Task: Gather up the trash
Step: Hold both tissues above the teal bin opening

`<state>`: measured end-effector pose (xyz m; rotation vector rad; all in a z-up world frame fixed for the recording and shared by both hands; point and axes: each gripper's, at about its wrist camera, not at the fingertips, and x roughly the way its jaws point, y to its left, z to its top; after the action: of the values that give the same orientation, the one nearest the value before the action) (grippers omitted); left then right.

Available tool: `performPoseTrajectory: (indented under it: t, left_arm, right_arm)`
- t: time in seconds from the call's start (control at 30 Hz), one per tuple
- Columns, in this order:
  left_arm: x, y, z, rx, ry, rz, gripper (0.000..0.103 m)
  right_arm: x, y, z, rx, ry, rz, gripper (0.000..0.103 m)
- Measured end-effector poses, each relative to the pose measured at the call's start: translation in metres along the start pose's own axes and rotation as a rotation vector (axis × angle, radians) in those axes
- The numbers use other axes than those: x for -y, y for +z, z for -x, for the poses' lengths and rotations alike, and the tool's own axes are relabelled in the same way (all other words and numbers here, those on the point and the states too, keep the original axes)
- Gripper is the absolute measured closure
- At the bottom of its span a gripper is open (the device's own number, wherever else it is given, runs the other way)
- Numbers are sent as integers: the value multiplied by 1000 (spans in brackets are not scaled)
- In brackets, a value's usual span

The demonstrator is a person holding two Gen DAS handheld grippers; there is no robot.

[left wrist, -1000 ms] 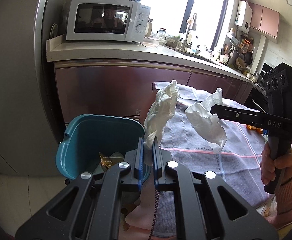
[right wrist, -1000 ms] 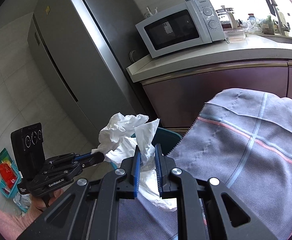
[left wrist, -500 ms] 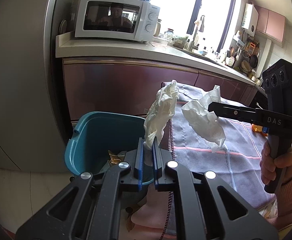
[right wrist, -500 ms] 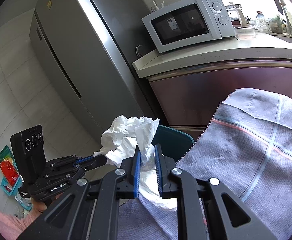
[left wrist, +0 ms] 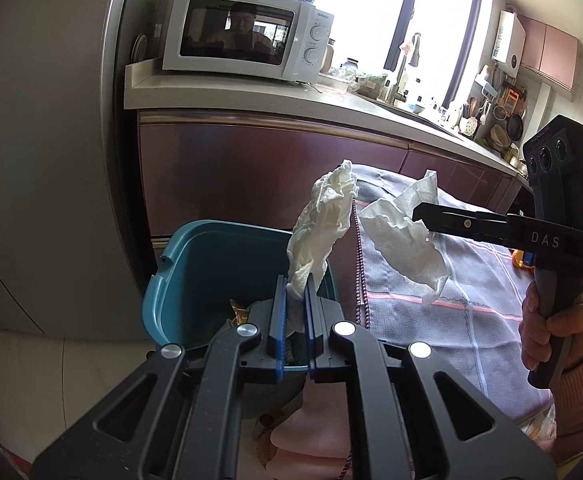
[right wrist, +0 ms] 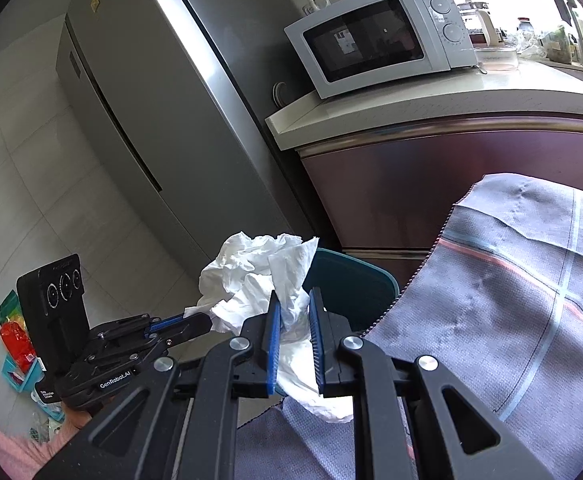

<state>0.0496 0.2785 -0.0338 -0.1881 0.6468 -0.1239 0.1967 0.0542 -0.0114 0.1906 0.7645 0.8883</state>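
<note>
Grey-cloth tabletop [left wrist: 471,320] fills right of frame w/ teal bin [left wrist: 195,272] at lower centre, some trash already inside; left gripper [left wrist: 293,320] has jaws nearly closed on a crumpled tissue [left wrist: 319,228] right above bin's opening, right gripper [right wrist: 295,344] jaws clamped on a second tissue [right wrist: 287,280] just beside bin rim. Judged: pickup done for both, drops into bin left; can't tell if more trash remains.
</note>
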Motion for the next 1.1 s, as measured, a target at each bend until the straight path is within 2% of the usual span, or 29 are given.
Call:
performPoseTrajectory:
  t: [1.1]
  left_arm:
    - [-28, -3, -17, -33, 61, 64, 95]
  right_arm:
    - [5, 6, -41, -52, 1, -32, 90]
